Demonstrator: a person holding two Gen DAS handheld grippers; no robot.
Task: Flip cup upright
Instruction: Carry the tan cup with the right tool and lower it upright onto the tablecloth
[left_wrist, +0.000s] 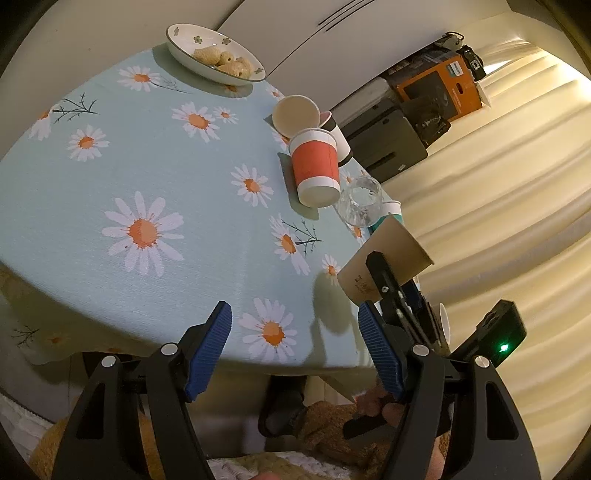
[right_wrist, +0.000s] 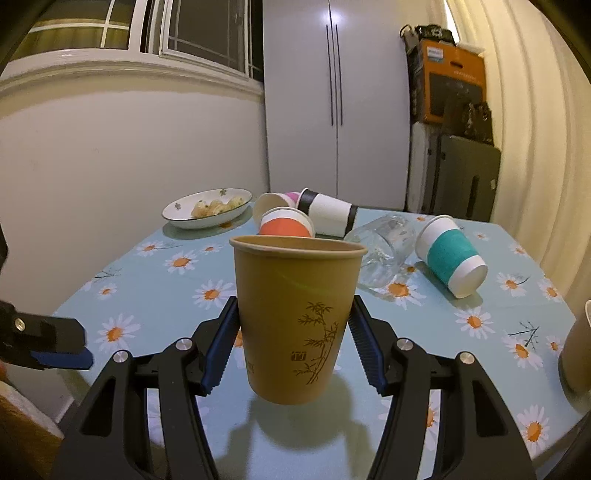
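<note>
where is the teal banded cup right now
In the right wrist view the teal banded cup lies on its side at the table's right, just right of the tipped clear glass.

Warm, dim indoor light, strong fisheye warp in both views.
Yellowish cast throughout; soft shadows under the brown cup (right_wrist: 295, 325) and red cup (left_wrist: 316, 168) on the tablecloth (left_wrist: 110, 177); mild glare on the cabinet door (right_wrist: 332, 74); dark vignetted corners, bent edges, near foreground slightly soft.
</note>
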